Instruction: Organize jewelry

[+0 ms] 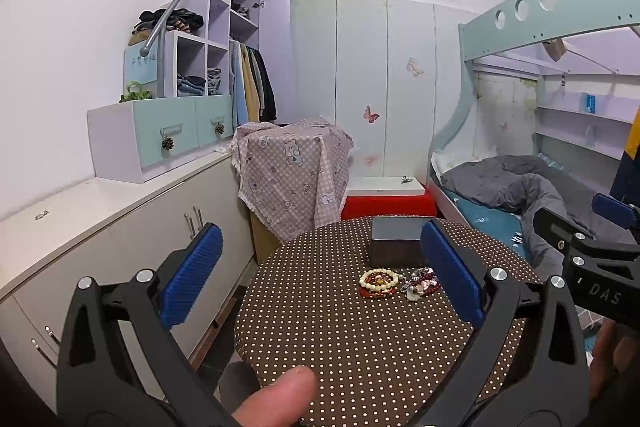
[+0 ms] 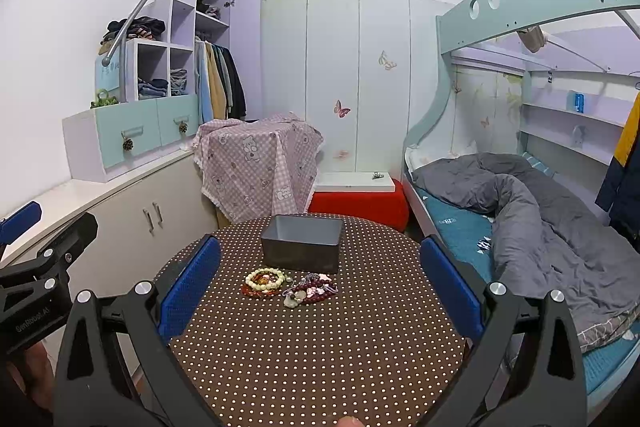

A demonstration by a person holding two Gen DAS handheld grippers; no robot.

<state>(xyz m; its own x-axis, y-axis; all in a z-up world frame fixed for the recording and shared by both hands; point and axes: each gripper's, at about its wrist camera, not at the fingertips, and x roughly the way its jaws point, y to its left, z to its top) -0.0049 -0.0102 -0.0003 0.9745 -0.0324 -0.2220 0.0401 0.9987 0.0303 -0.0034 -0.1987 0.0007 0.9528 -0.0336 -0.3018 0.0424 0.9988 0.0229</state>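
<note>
On our dotted round table the bracelets lie heaped just before the grey box — our left gripper and right gripper both gape wide, empty.

Cream bead bracelet touching dark-red bead pile, just before open grey box

Both wrist views face forward, sharing table, left view further left.
</note>
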